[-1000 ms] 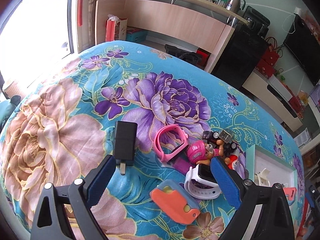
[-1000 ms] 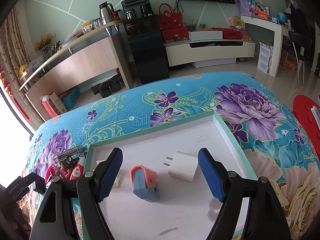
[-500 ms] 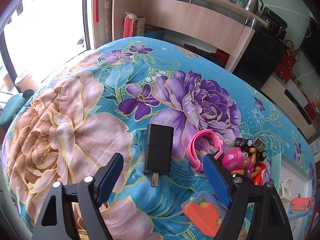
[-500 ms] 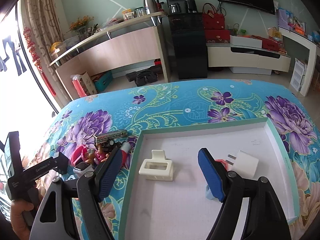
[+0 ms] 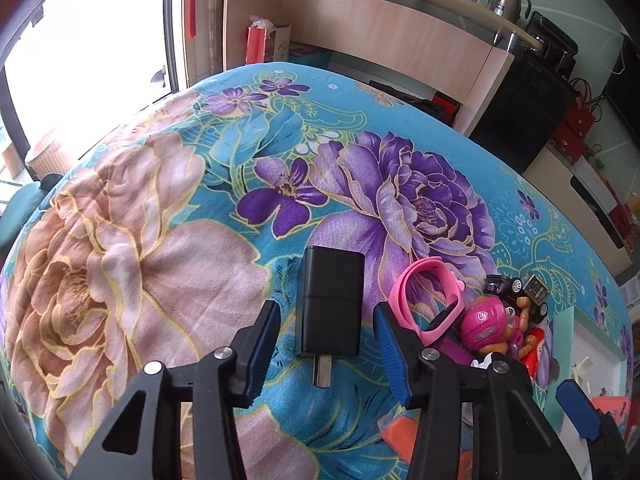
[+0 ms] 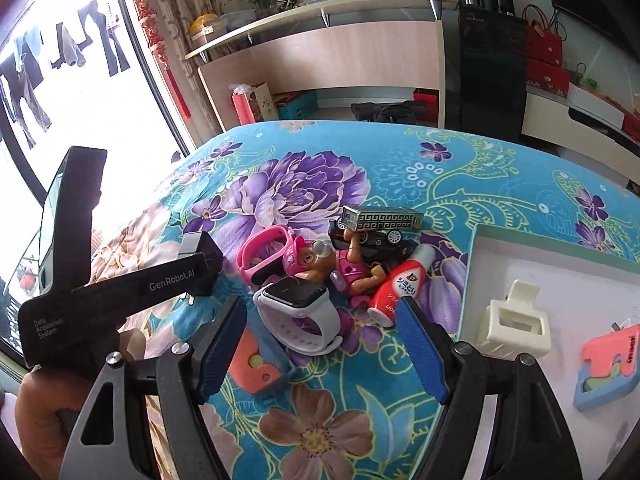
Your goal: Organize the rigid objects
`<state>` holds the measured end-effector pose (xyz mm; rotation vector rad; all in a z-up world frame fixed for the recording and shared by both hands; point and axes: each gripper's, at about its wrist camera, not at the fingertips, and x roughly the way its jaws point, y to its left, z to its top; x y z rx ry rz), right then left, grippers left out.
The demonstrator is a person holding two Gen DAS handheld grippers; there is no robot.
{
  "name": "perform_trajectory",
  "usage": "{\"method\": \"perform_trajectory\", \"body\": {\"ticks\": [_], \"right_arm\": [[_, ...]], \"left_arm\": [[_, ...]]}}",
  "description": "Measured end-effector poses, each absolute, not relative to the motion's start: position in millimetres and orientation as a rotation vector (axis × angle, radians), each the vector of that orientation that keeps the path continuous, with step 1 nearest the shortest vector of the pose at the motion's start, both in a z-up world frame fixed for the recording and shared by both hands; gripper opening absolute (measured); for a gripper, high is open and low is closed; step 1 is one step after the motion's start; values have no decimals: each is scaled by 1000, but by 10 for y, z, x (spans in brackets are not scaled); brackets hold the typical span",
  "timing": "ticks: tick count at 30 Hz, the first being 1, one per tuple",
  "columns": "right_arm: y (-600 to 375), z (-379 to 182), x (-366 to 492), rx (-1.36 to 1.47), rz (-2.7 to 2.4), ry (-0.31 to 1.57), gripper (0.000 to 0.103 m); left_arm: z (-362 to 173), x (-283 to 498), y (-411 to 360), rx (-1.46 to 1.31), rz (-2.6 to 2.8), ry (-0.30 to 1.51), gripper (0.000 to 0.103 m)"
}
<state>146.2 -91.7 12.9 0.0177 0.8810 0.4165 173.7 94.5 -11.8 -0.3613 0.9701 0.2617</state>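
Note:
A black plug charger [image 5: 330, 304] lies on the flowered cloth with its prong toward me. My left gripper [image 5: 326, 346] straddles it with its jaws closing. A thin gap still shows on each side, so the pads are not pressing. My right gripper [image 6: 320, 344] hangs open over a white-strapped smartwatch [image 6: 298, 314], not touching it. Around the watch lie a pink watch band [image 6: 260, 252], a pink pup figure [image 6: 320, 260], a black toy car with a patterned truck [image 6: 376, 230], a red-and-white tube [image 6: 400, 284] and an orange cutter [image 6: 256, 372].
A white tray with a teal rim [image 6: 476, 240] sits at the right, holding a cream hair claw [image 6: 514, 324] and an orange-and-blue cutter [image 6: 608, 364]. A hand [image 6: 40, 400] holds the left tool at the view's left. The bed drops off toward a window and a wooden counter.
The left gripper came down over the black charger and its jaws narrowed around it. The right gripper swung left, from above the tray to above the watch and toy pile.

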Motion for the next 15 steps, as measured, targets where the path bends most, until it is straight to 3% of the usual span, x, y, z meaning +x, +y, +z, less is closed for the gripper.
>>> {"method": "perform_trajectory", "body": {"ticks": [9, 10, 12, 14, 15], "right_arm": [[-743, -104, 1559, 20, 429, 931, 70], [-725, -106, 1560, 20, 434, 930, 62], [-697, -109, 1551, 7, 430, 927, 56], [-698, -100, 1544, -3, 419, 921, 41], [-718, -93, 1548, 9, 424, 921, 26]], "left_arm": [[-174, 1755, 946, -361, 243, 983, 34], [-171, 1751, 944, -360, 241, 982, 33], [-155, 1742, 947, -364, 237, 975, 32], [-132, 1732, 939, -363, 231, 970, 32], [-118, 1729, 929, -359, 229, 967, 32]]}}
